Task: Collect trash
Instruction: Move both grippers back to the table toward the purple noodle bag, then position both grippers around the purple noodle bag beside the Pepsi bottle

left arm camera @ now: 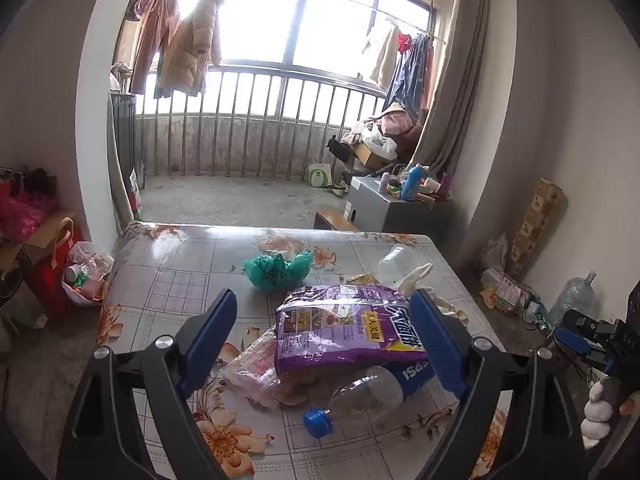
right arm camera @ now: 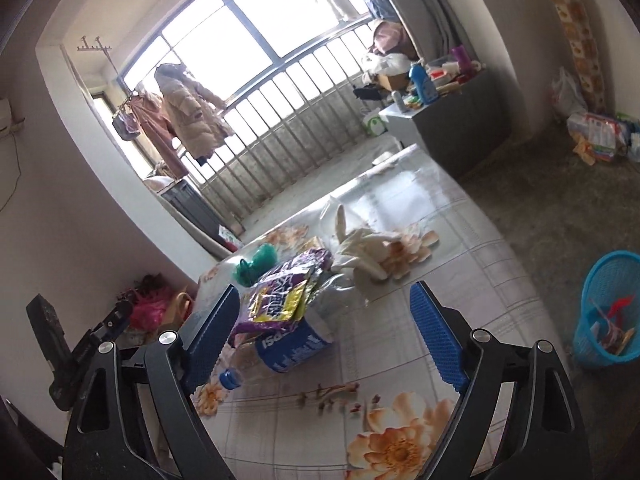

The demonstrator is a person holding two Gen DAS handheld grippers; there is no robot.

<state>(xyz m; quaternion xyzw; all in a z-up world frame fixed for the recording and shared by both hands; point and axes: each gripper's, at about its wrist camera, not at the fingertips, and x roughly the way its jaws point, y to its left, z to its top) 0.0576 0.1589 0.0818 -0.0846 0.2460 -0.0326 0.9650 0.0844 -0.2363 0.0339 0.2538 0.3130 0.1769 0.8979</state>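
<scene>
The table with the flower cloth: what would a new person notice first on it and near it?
First comes the purple snack bag, lying on top of a clear Pepsi bottle with a blue cap, between the open left gripper fingers. Behind them on the table sits a crumpled green plastic bag. Seen from the right wrist, a blue wastebasket stands on the floor to the right of the table.

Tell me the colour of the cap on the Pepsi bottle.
Blue cap, clearest in the left wrist view.
</scene>
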